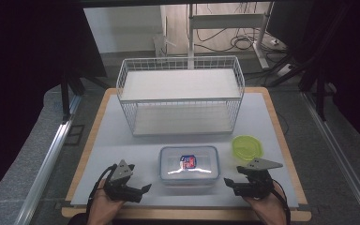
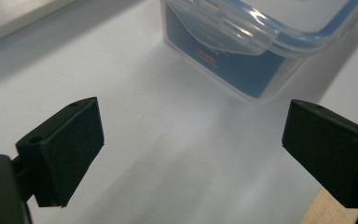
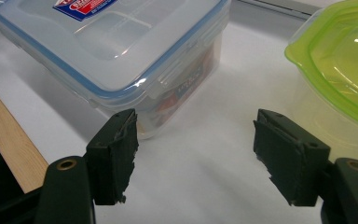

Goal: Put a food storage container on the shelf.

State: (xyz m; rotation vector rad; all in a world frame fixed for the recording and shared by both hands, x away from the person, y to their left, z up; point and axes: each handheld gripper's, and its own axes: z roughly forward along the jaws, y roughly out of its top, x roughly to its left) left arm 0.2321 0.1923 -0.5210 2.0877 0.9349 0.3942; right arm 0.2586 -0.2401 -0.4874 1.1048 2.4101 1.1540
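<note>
Clear lidded box (image 1: 189, 165) between two wide-open, empty grippers, green container (image 1: 247, 147) just beside, wire basket (image 1: 180, 96) behind.

1. Clear container (image 1: 189, 165): transparent glossy plastic; lid with blue seal strip and a printed red-and-blue paper or film label (image 1: 188, 162). Highlights on the lid and side latches.
2. Green container (image 1: 247, 147), right of the clear one: translucent lime plastic, smooth, shiny lid.
3. Wire basket (image 1: 180, 93), far side: thin white-coated metal wire grid; flat white matt panels inside, material not determinable.
4. Table top (image 1: 122, 145): matt white sheet, smooth, faint soft reflections; edge (image 1: 82, 161) is light wood, satin finish.
5. Left gripper (image 1: 140, 190) and right gripper (image 1: 229, 183): black matt plastic bodies; pads (image 3: 114, 154) of dark foam-like rubber, rough, frayed at corners. Grey plates on top look like dull metal.
</note>
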